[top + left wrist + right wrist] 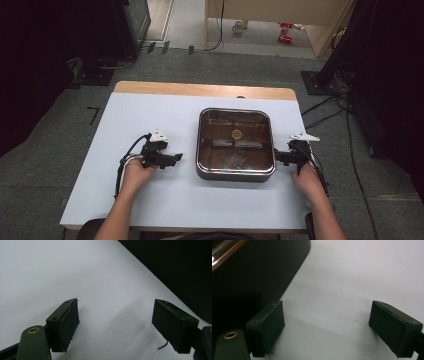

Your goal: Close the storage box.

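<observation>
1. a square metal pan [235, 145] with a small round item [237, 134] inside is seen at the middle of the white table [150, 195].
2. the left gripper [172, 159] is held wide, empty, well left of the pan.
3. the right gripper [278, 158] is held wide, empty, just beside the pan's right wall.
4. nothing is yet gripped; any handling is judged still ahead.

Square glass-lidded pan [235, 172] on white table [150, 195], cables [325, 112] on floor.
</observation>
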`<state>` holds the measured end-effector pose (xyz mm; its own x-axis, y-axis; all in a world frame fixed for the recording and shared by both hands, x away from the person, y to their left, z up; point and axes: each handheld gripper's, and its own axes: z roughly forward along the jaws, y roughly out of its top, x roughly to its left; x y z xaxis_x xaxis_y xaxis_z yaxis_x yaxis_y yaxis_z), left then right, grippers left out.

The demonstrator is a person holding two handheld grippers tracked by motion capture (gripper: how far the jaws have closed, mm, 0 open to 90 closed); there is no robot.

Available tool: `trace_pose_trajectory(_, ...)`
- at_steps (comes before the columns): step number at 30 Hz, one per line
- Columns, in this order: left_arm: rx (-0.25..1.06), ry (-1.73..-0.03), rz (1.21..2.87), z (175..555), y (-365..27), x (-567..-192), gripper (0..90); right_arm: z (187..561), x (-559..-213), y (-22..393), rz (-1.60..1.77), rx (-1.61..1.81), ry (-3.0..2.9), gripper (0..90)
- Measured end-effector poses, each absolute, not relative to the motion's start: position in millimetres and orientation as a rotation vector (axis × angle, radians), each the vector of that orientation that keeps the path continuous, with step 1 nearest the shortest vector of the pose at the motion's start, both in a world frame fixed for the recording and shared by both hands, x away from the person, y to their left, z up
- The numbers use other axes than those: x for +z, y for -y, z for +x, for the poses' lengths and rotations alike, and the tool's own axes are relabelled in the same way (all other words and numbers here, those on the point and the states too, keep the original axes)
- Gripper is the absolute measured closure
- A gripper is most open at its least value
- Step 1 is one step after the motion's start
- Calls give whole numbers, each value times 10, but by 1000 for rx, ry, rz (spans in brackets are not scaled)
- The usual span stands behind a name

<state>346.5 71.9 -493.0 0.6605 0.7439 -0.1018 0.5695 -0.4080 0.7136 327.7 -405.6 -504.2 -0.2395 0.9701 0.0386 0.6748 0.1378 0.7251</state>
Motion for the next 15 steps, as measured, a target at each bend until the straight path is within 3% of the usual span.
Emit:
trace_pose_trajectory(4,431,-1007,2149,3377,-610,-4971,210,3277,-5042,4056,1575,886,-1977,125)
trace_pose_trajectory(15,491,-1113,2093,3274,-545,-4982,216,3277,-5042,4056,1575,886,-1977,125)
